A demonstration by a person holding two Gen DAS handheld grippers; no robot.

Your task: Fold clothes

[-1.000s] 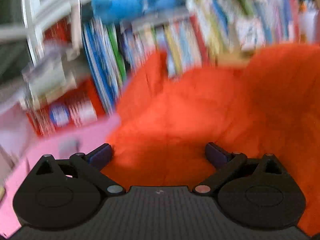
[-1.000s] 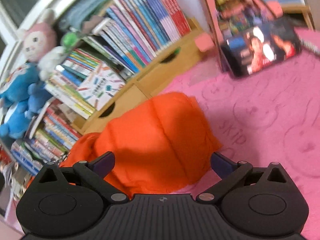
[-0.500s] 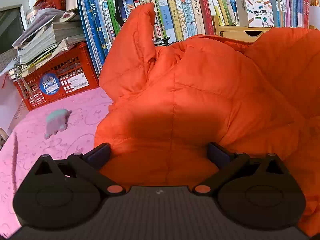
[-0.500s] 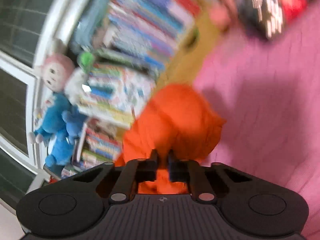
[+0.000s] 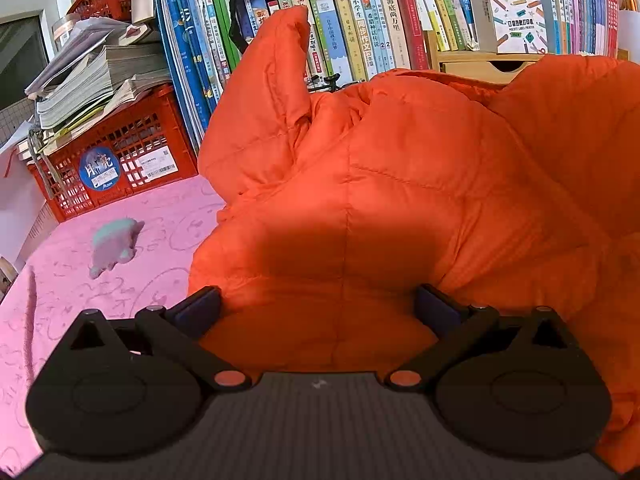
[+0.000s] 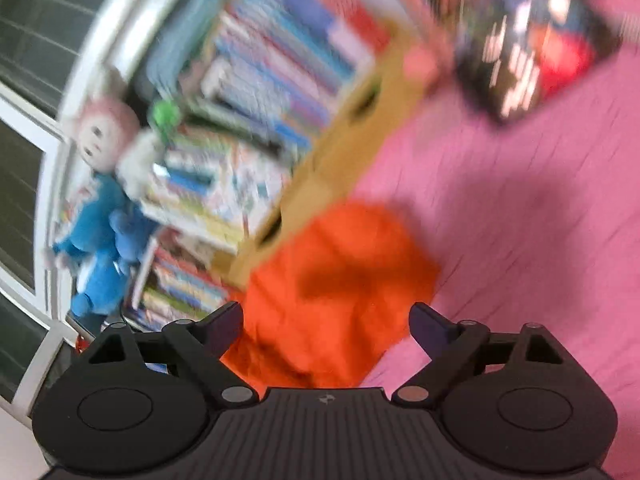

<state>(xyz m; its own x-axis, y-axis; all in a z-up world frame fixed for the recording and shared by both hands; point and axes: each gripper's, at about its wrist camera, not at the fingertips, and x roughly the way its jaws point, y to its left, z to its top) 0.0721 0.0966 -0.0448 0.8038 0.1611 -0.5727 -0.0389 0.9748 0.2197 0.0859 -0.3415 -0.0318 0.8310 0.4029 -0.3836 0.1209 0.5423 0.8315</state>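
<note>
Orange quilted jacket [image 5: 400, 200] lies bunched on the pink surface [image 5: 100, 300], against the bookshelf [image 5: 360, 20]. Left gripper [image 5: 318, 308] fingers spread wide, jacket padding between them, nothing clamped. Right gripper [image 6: 326, 326], in a blurred view, likewise wide open above the jacket [image 6: 340, 280], holding nothing.

Pink sheet [image 5: 120, 292] carries orange jacket [image 5: 400, 200], perhaps a toy [image 5: 114, 246].

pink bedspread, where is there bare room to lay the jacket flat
Left wrist view: bare pink bedspread between the red crate and the orange jacket, except a small soft toy. Right wrist view, blurred: open bedspread right of the jacket. Crowded along the books.
</note>
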